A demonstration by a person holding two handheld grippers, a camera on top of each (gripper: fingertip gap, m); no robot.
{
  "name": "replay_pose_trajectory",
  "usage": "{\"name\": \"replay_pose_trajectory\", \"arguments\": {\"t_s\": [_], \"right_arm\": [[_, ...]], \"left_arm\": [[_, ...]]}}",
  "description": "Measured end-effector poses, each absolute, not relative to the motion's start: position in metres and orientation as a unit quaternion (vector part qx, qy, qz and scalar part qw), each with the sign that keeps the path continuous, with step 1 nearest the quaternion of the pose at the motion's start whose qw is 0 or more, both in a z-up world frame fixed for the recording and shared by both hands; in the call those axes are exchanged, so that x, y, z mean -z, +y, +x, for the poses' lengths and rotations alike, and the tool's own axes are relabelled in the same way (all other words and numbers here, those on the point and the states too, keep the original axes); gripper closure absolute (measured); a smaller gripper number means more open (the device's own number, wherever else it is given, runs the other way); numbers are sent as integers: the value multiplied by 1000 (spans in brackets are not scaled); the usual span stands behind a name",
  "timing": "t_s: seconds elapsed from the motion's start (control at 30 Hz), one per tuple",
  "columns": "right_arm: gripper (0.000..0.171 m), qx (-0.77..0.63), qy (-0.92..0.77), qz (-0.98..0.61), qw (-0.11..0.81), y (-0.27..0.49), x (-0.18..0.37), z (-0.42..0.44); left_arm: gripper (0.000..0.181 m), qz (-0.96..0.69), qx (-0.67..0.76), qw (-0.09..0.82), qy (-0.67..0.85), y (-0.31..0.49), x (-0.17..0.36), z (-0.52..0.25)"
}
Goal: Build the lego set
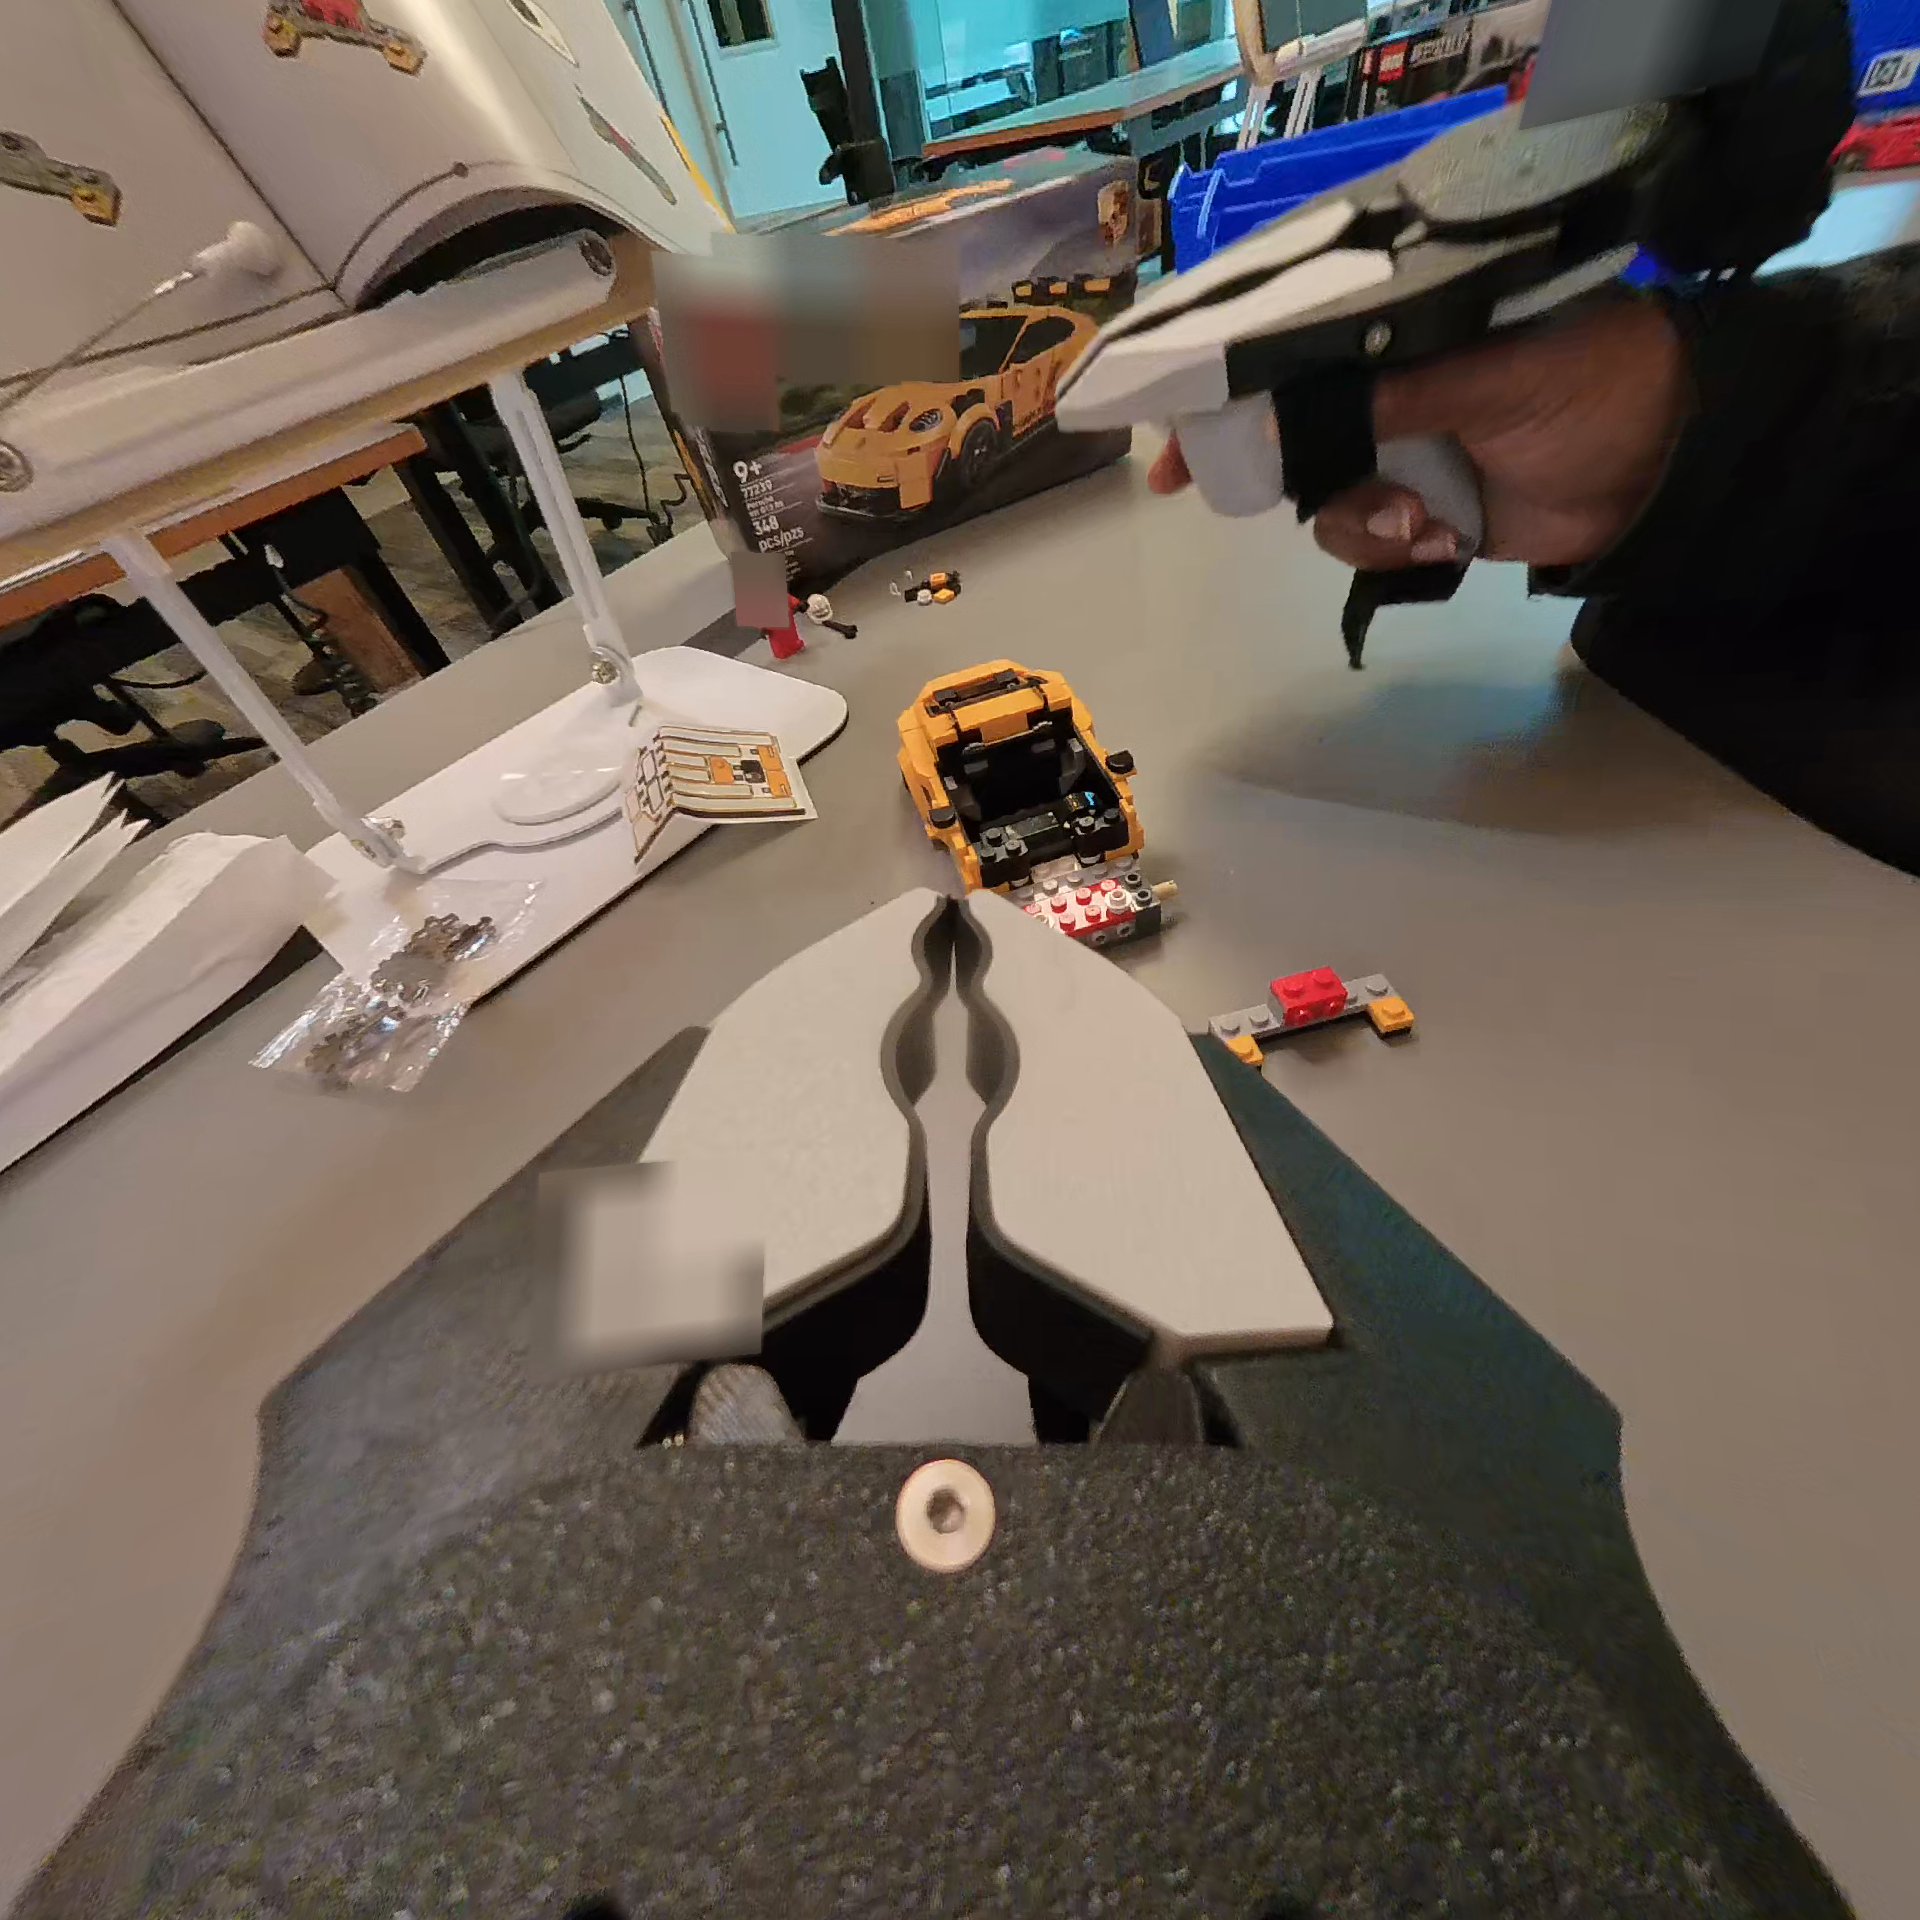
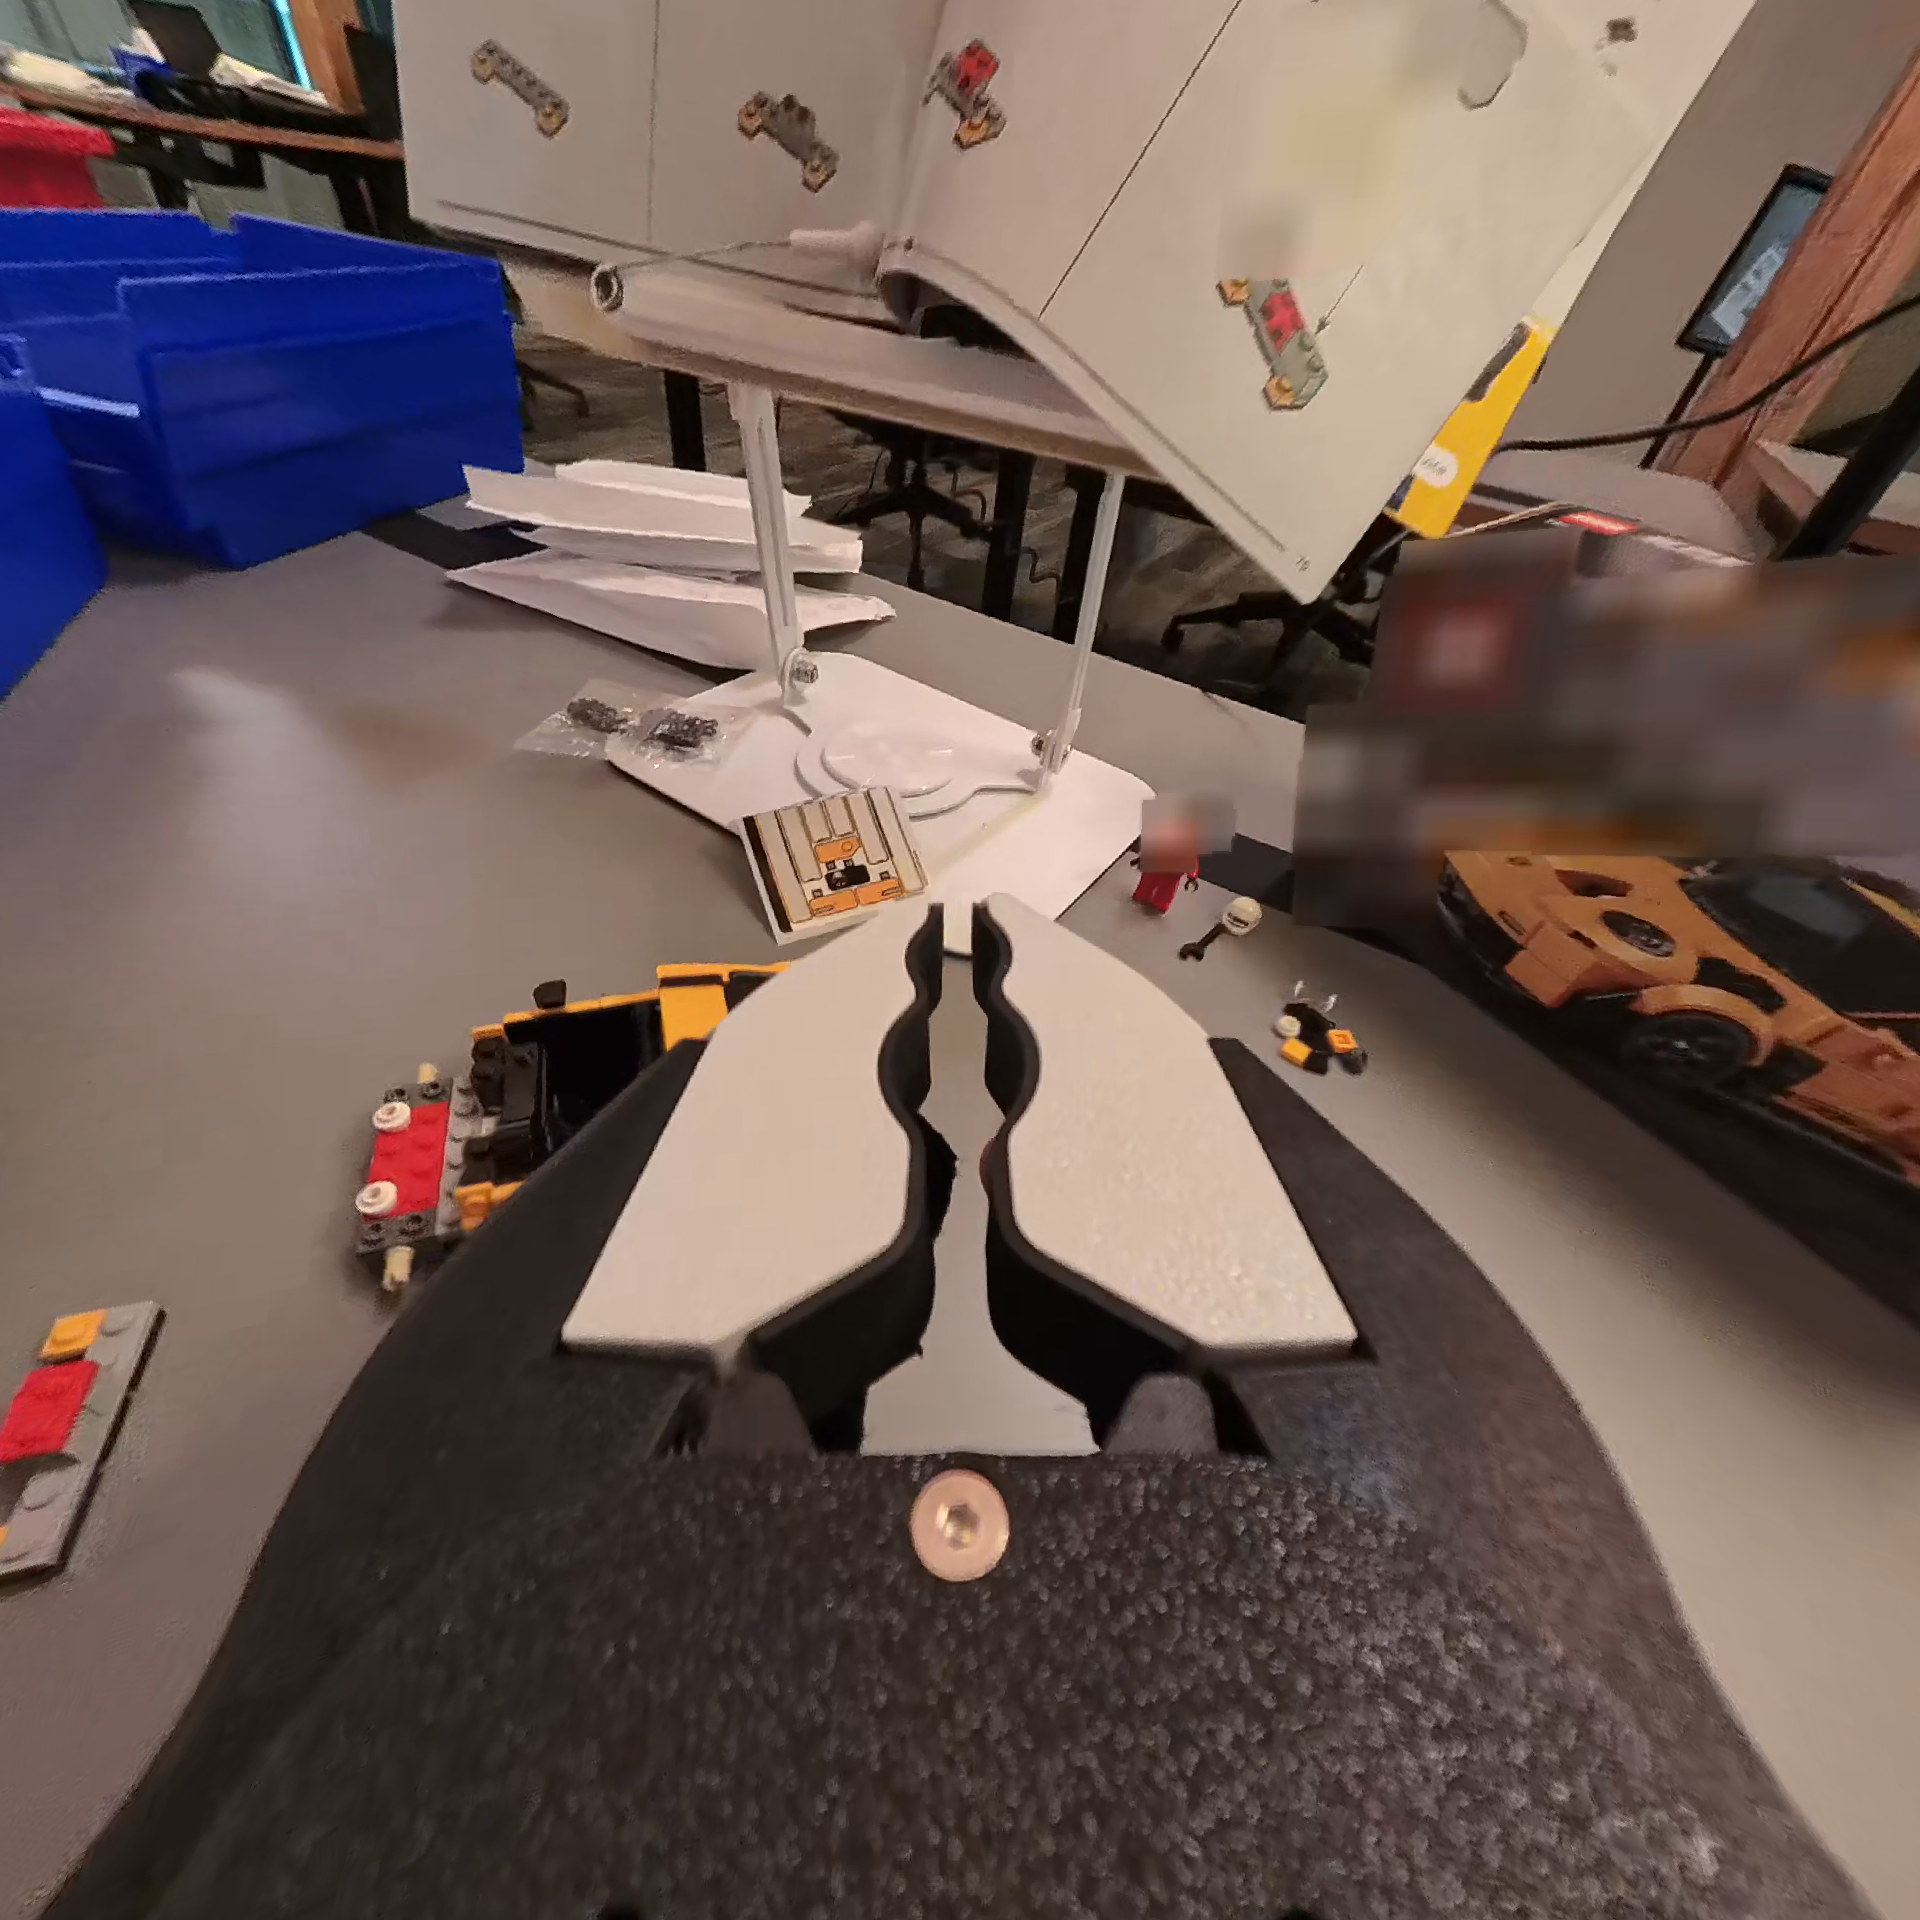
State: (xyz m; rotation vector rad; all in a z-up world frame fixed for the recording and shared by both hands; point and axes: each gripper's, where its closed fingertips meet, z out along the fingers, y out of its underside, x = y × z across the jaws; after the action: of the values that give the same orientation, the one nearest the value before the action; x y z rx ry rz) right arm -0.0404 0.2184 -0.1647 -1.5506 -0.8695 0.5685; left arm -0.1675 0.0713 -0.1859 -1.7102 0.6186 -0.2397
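A partly built yellow and black lego car sits mid-table, its rear showing red and grey plates. It also shows in the right wrist view, partly hidden behind my finger. A small grey plate sub-assembly with a red brick and orange corners lies to its right, and also shows at the right wrist view's left edge. My left gripper is shut and empty, just short of the car's rear. My right gripper hovers above the table, empty, with only a narrow slit between its tips; it also shows in the left wrist view, held by a hand.
An open instruction booklet rests on a white stand. Nearby are a sticker sheet, a bag of small parts, white paper bags, a red minifigure, loose small pieces, the set's box and blue bins.
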Motion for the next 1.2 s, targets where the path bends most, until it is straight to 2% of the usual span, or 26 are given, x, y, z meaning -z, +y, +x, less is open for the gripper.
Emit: {"name": "replay_pose_trajectory", "arguments": {"t_s": [0.17, 0.3, 0.43, 0.53, 0.67, 0.87, 0.97, 1.2], "right_arm": [[167, -285, -374, -660, 586, 213, 163, -44], [168, -296, -381, -657, 580, 206, 163, -44], [168, -288, -384, -650, 588, 199, 160, -35], [168, -286, -386, -647, 591, 195, 160, -30], [168, -287, -387, -646, 591, 194, 160, -29], [168, -280, -404, -641, 589, 190, 164, -33], [168, -276, -412, -641, 586, 189, 168, -35], [168, -275, -409, -640, 589, 190, 167, -31]], "left_arm": [[181, -735, 140, 611, 261, 61, 172, -161], [181, -726, 155, 625, 240, 40, 134, -167], [181, -750, 41, 625, 213, 15, 93, -235], [174, -797, -37, 576, 178, -7, 73, -312], [174, -868, -55, 465, 169, -31, 84, -383], [164, -952, -10, 130, 277, -87, 186, -415], [157, -951, -3, 8, 309, -104, 224, -421], [151, -937, -10, -109, 333, -112, 264, -430]]}}
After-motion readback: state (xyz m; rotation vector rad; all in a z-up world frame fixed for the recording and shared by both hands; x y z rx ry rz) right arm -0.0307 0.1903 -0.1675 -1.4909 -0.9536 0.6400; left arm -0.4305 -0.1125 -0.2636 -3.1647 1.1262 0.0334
